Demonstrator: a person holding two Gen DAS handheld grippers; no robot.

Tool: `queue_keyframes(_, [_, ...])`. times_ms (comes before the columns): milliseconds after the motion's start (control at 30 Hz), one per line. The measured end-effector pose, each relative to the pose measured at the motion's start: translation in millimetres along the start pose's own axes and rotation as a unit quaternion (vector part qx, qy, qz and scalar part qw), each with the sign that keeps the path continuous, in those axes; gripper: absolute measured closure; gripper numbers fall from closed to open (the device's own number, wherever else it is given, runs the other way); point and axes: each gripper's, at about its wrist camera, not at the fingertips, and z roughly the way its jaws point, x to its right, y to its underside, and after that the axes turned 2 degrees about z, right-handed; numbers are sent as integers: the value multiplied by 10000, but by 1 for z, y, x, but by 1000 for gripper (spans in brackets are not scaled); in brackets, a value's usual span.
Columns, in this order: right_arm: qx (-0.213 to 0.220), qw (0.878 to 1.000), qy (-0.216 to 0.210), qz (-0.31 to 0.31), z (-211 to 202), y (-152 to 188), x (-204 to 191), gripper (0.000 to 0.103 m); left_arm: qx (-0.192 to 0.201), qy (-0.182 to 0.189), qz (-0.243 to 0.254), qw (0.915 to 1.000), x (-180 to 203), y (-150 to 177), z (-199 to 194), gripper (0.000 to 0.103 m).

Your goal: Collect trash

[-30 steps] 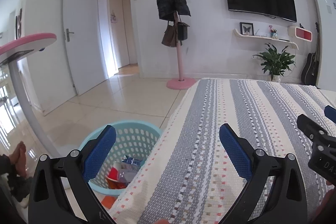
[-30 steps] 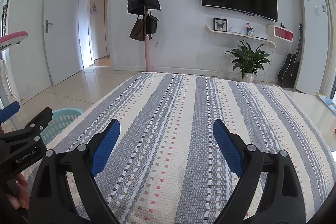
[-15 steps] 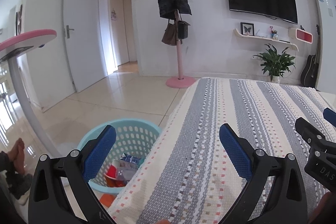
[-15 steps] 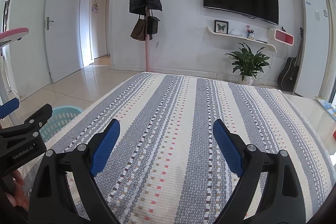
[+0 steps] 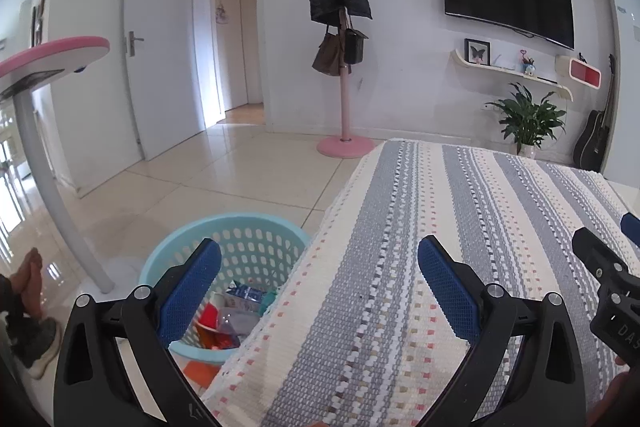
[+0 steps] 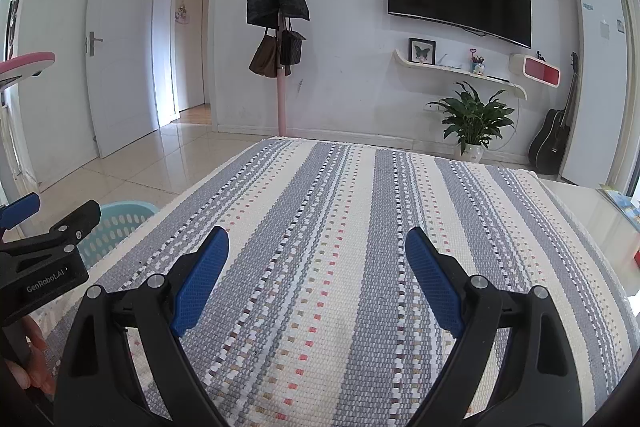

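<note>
A light blue perforated basket (image 5: 256, 239) stands on the floor at the table's left edge, and its rim shows in the right wrist view (image 6: 120, 215). Inside lie trash items: a red piece (image 5: 208, 319) and a blue-white carton (image 5: 244, 295). My left gripper (image 5: 320, 287) is open and empty, straddling the table's left edge above the basket. My right gripper (image 6: 316, 275) is open and empty above the striped tablecloth (image 6: 360, 227). No trash shows on the cloth.
A pink-topped stand with a grey pole (image 5: 44, 163) is left of the basket. A pink coat rack (image 5: 342, 83), a potted plant (image 6: 472, 123) and a guitar (image 6: 554, 139) stand by the far wall. A person's foot (image 5: 28, 275) is at the far left.
Both grippers have risen and tilted slightly, so the room sits a little lower in view. Both stay open and empty.
</note>
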Motion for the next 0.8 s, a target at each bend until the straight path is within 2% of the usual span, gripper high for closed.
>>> queue_keyframes(200, [-2,10000,-10,36,1,0,2,17,144,14,380,9992,10,-2,-5,7])
queue_keyframes(567, [22,10000,-8,51,0,0,5,16,654,177,252,9974,11,-5,-26,7])
queue_keyframes(800, [7,10000,-16,63,1,1,5,16,609,210,170,9978,8,-7,-26,7])
